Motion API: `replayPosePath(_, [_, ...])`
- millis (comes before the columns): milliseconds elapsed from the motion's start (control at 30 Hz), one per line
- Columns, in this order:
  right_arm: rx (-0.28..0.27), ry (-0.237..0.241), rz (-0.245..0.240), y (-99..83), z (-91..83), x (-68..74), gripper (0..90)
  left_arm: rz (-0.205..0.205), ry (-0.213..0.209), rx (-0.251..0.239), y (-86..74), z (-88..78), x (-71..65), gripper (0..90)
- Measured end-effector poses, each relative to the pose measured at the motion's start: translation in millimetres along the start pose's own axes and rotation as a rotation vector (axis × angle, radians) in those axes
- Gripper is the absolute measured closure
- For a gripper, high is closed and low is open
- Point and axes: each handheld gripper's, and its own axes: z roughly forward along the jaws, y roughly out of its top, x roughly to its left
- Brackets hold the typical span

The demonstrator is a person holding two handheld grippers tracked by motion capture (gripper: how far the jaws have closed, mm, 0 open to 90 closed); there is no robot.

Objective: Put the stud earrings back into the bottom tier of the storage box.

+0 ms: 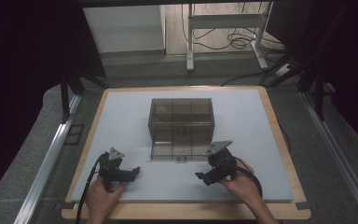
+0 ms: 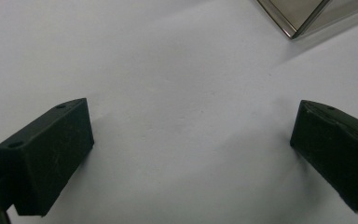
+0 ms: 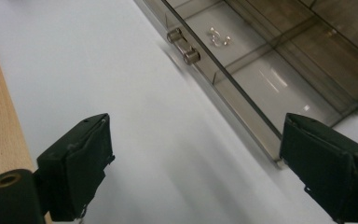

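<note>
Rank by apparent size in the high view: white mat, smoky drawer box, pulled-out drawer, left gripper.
1. white mat, by far the largest.
2. smoky drawer box.
3. pulled-out drawer, flatter than the box.
4. left gripper, smallest, although it sits nearer the camera, which inflates it.

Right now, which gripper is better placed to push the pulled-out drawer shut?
Probably right. The right gripper, open, sits beside the drawer, with its handle ahead in the right gripper view. The left gripper sees just a corner.
</note>
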Motion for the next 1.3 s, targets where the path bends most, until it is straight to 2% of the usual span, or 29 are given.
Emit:
replayPosePath(300, [-0.014, -0.012, 0.027, -27.3, 1.3, -4.8, 6.8, 0.000, 0.000, -0.001, 0.0, 0.0, 0.0, 0.0])
replayPosePath(700, [-0.028, -0.051, 0.050, -51.5, 4.0, -9.1, 6.4, -0.004, 0.000, -0.004, -0.1, 0.2, -0.3, 0.0])
replayPosePath(900, [-0.033, -0.058, 0.058, -61.3, 7.2, -10.2, 5.1, -0.006, 0.000, -0.006, -0.1, 0.4, -0.4, 0.0])
replayPosePath(1067, [-0.082, -0.054, 0.070, -67.3, 7.3, -10.5, 4.9, -0.006, 0.000, -0.006, -0.1, 0.4, -0.4, 0.0])
replayPosePath(1300, [-0.082, -0.058, 0.066, -67.8, 7.8, -9.9, 4.8, -0.006, 0.000, -0.006, -0.1, 0.4, -0.5, 0.0])
